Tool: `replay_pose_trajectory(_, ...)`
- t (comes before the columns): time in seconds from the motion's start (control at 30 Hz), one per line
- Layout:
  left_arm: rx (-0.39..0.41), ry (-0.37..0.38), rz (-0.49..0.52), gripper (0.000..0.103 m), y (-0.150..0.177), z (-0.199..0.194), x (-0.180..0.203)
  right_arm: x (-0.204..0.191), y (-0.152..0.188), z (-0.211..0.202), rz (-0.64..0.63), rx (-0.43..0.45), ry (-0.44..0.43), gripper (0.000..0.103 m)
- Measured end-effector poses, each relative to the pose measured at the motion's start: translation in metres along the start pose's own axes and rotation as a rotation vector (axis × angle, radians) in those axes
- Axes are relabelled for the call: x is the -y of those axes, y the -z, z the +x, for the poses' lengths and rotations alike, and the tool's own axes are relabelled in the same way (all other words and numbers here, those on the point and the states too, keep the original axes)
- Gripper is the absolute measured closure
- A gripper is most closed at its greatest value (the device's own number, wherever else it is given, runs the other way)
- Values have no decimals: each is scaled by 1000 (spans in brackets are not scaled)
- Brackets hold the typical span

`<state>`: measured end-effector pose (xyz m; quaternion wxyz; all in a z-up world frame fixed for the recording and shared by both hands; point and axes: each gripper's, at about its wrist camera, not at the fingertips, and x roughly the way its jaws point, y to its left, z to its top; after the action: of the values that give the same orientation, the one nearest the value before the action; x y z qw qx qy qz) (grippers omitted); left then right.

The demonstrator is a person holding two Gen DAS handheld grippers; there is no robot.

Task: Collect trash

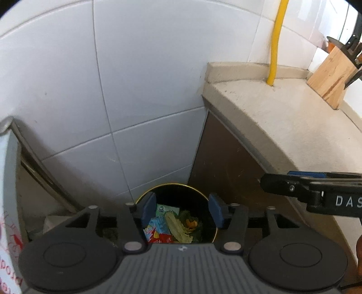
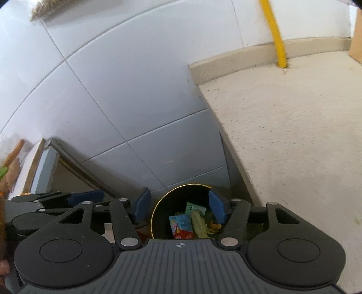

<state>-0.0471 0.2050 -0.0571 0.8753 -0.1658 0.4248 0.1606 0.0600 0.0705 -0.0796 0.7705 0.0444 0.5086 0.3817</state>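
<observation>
White tiles back the bin (image 1: 176,192); our left claw (image 1: 182,210) and right claw (image 2: 179,209) hang open, empty; we withdraw straight, clearing the rim.

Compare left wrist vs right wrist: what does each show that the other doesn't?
Left wrist only: the wooden knife block with dark handles, standing on the counter at the far right, and a white printed panel at the left edge.

Right wrist only: a bristly, broom-like thing at the top left, and an orange stick-like handle at the left edge.

Both: the black bin with its gold rim, holding wrappers and green scraps, the tiled wall, the pale counter and the yellow pipe. Each view also catches the other gripper, and both sets of jaws stand open and empty.
</observation>
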Motion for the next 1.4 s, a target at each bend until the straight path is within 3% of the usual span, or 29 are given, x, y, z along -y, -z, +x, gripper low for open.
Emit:
replay_pose_trajectory(0.17, 44, -2, 21, 46, 2, -18, 1, -8, 9, -20, 7, 51, 32, 31)
replay_pose_trajectory(0.6, 71, 9, 13, 39, 14, -39, 0, -16, 32, -42, 35, 109, 112, 23)
replay_pose_trajectory(0.73, 82, 2, 23, 29, 19, -41, 4, -18, 36, -44, 45, 112, 129, 23)
replay_pose_trajectory(1.4, 62, -12, 18, 27, 29, -42, 3, -24, 48, -53, 54, 126, 162, 19)
